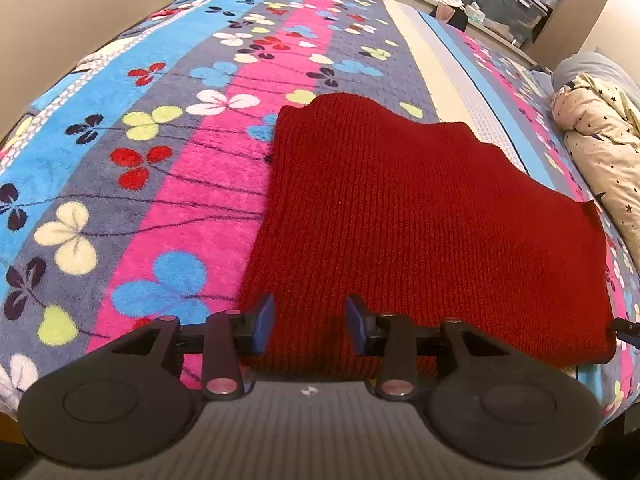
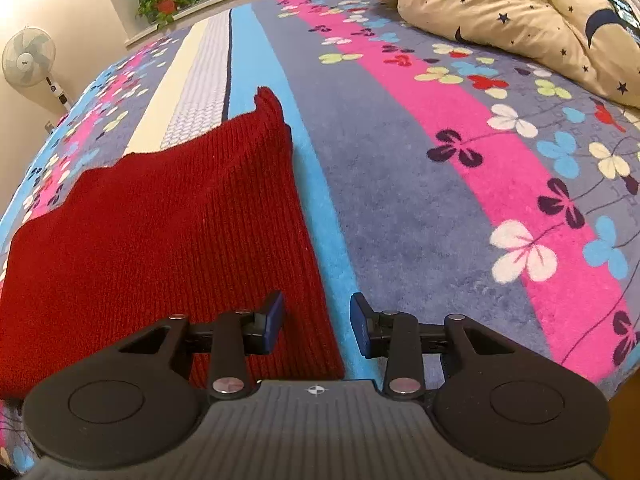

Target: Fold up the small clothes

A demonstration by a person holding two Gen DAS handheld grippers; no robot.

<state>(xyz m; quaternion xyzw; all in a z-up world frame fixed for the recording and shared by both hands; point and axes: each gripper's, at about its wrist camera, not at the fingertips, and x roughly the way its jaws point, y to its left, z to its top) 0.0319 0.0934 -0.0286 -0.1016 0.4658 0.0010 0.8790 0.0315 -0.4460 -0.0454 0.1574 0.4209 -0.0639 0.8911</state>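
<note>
A dark red knitted garment (image 1: 420, 220) lies folded flat on the flowered blanket (image 1: 160, 184). My left gripper (image 1: 310, 322) is open and empty, hovering over the garment's near left corner. The garment also shows in the right wrist view (image 2: 160, 220), on the left. My right gripper (image 2: 316, 324) is open and empty over the garment's near right edge, with its left finger above the knit and its right finger above the blanket (image 2: 440, 200).
A cream star-print duvet (image 2: 500, 12) is bunched at the bed's right side; it also shows in the left wrist view (image 1: 604, 148). A fan (image 2: 28, 58) and a potted plant (image 2: 164, 0) stand beyond the bed. Storage boxes (image 1: 504, 0) sit past the far edge.
</note>
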